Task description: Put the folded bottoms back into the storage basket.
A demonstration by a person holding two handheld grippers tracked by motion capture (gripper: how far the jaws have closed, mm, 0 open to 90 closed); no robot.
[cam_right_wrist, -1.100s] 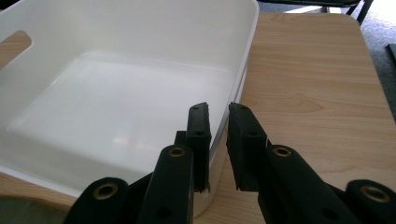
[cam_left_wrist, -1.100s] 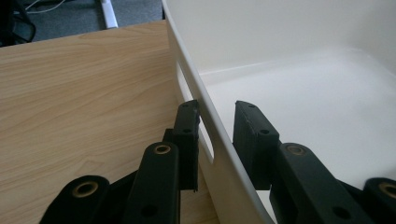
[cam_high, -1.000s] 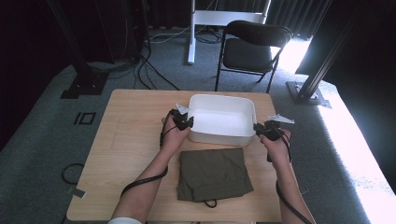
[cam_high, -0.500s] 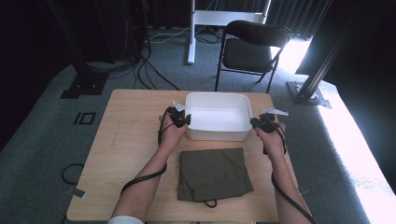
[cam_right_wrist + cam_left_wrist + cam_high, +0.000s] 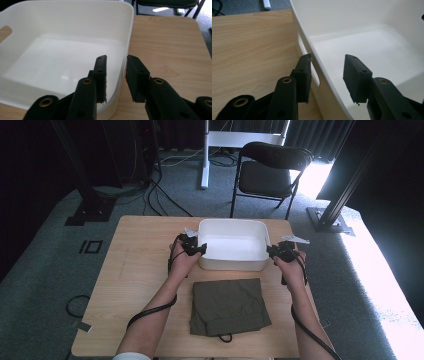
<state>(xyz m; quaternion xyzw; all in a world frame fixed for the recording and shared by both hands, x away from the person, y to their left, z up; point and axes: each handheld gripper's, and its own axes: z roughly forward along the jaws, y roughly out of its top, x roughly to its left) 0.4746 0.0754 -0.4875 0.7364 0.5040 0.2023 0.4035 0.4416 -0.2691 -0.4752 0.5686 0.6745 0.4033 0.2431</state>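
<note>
A white plastic bin (image 5: 232, 223) stands empty at the back middle of the wooden table (image 5: 140, 255). My left gripper (image 5: 200, 249) is open at the bin's left wall (image 5: 322, 82): one jaw is outside by the handle slot, the other inside. At the opposite end, my right gripper (image 5: 272, 251) is open with its jaws astride the right wall (image 5: 122, 75), a small gap showing inside. A folded olive-green cloth (image 5: 227, 305) lies flat in front of the bin, between the person's forearms.
A black folding chair (image 5: 272, 170) and a white stand (image 5: 205, 155) are on the carpet behind the table. Cables run on the floor at the left. Bare tabletop lies left and right of the bin.
The bin has shifted slightly away from the person and to the left, with both grippers staying at its side walls. The cloth has not moved.
</note>
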